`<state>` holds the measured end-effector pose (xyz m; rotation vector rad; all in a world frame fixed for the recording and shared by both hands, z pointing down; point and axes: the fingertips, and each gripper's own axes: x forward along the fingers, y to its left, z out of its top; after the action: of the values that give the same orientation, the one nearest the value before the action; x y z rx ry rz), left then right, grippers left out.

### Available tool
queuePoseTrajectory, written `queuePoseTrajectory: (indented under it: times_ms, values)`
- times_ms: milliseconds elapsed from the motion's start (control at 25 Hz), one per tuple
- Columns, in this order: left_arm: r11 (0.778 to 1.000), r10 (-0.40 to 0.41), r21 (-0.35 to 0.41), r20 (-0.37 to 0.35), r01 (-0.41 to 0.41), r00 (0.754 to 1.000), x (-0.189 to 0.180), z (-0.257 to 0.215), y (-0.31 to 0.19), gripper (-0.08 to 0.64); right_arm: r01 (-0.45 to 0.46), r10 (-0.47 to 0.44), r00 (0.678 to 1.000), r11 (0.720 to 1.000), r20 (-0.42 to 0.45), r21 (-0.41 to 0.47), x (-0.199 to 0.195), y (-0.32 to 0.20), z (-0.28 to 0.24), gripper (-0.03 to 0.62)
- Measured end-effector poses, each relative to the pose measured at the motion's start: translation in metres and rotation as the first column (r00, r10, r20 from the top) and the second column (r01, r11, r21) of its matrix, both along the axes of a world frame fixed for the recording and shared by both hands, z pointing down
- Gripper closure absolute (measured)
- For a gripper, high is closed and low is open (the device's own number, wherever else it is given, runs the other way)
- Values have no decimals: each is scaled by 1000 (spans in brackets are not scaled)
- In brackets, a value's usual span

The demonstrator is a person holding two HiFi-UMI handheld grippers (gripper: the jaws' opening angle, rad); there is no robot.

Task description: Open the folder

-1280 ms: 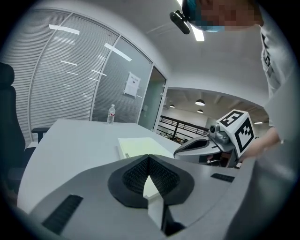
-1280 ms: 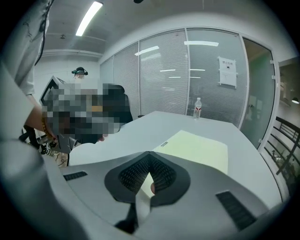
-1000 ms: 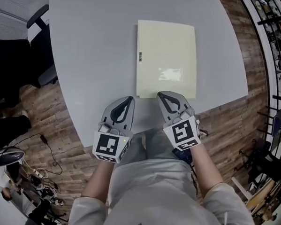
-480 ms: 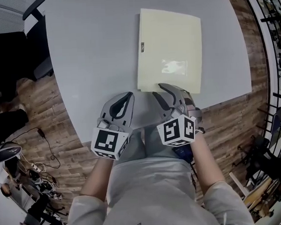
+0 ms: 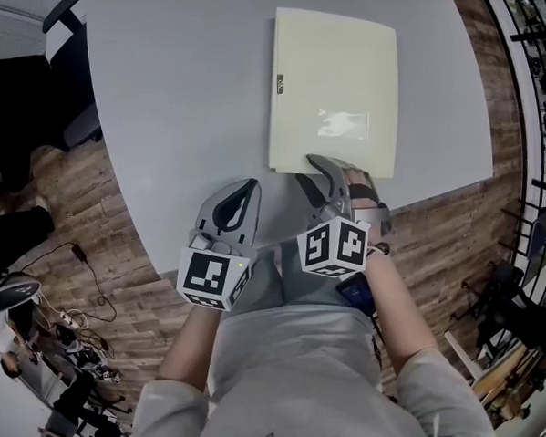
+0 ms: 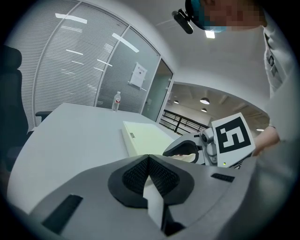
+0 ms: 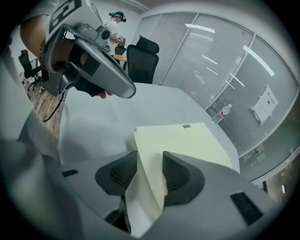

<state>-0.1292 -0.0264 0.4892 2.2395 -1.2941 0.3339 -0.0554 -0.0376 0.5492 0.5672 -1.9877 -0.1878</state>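
Your right tongs [image 7: 150, 161] have rolled over and dropped to the near edge of the folder [image 5: 334, 82]. Their jaws are opening with that edge between them, ungripped, so catching the cover looks next. Flat, pale-yellow matte card, the folder lies shut on the smooth grey surface [image 5: 185, 99]. Your left tongs [image 6: 149, 158] sit closed, empty.

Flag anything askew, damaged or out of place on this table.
Nothing stands out. The folder lies flat, closed and undamaged on the table; the pale patch on its cover looks like glare. The right claw, jaws opening, has the folder's near edge between them.
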Motion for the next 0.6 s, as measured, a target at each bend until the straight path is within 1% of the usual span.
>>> queuePoseTrajectory:
  times_ms: [200, 320, 400, 600]
  values:
    - [1000, -3, -3, -1, 3, 1000, 0, 3, 0, 551, 9, -8, 1000, 1000, -27, 27, 0, -3, 7, 414]
    - [1000, -1, -5, -2, 1, 1000, 0, 4, 0, 551, 4, -3, 1000, 1000, -11, 26, -2, -5, 7, 427]
    - [1000, 1, -9, -3, -1, 1000, 0, 6, 1, 551, -10, 10, 1000, 1000, 21, 1, -3, -4, 5, 439]
    - [1000, 12, -18, 0, -12, 1000, 3, 11, 0, 551, -50, 61, 991, 994, 117, -97, -3, -4, -3, 465]
